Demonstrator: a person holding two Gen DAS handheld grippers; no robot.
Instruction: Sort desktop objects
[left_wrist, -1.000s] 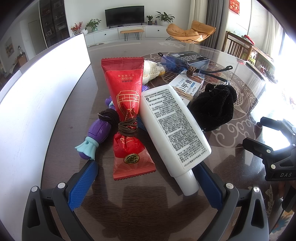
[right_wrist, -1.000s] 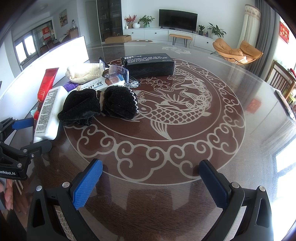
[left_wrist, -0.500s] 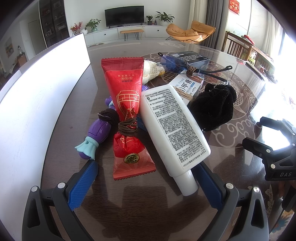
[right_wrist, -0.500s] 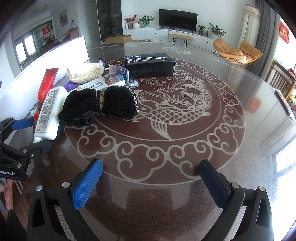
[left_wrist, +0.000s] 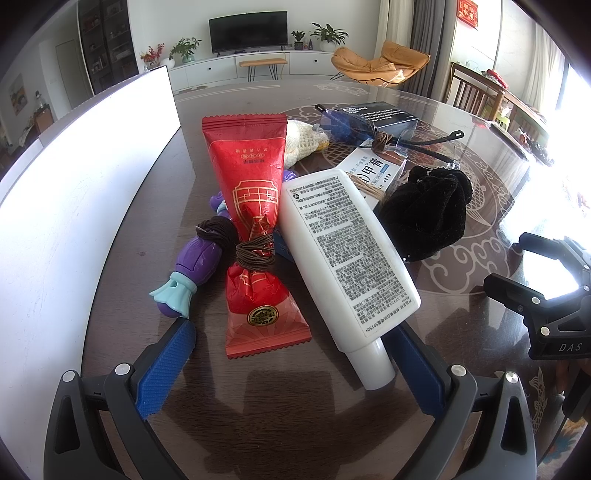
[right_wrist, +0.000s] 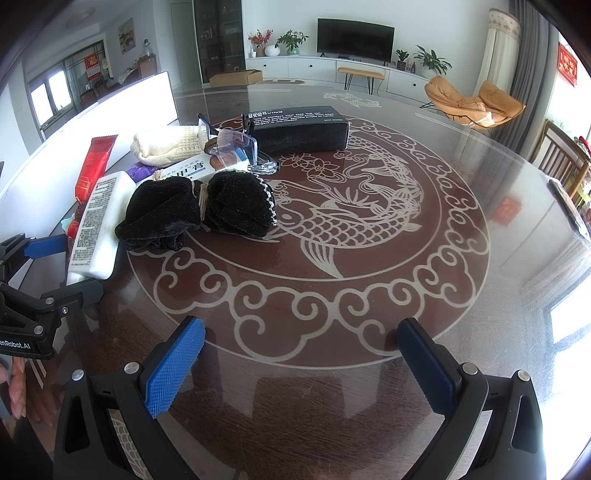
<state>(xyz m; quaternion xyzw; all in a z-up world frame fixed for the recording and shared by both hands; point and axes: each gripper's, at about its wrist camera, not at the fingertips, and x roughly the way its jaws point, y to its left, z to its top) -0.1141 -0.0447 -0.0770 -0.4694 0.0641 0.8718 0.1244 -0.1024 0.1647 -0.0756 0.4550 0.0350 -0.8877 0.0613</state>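
Left tool (left_wrist: 291, 363) apart round white tube (left_wrist: 347, 254) cap end; right tool (right_wrist: 299, 354) apart over bare tabletop (right_wrist: 369, 314).

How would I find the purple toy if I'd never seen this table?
Start at the big white board along the table's left side. Beside it lies a red packet tied with brown bands. The purple toy pokes out just left of that packet; only it has a pale turquoise frilly end.

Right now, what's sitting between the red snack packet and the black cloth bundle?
The white bottle, lying flat with its cap toward the left gripper. The left wrist view shows it between the red packet and the black bundle.
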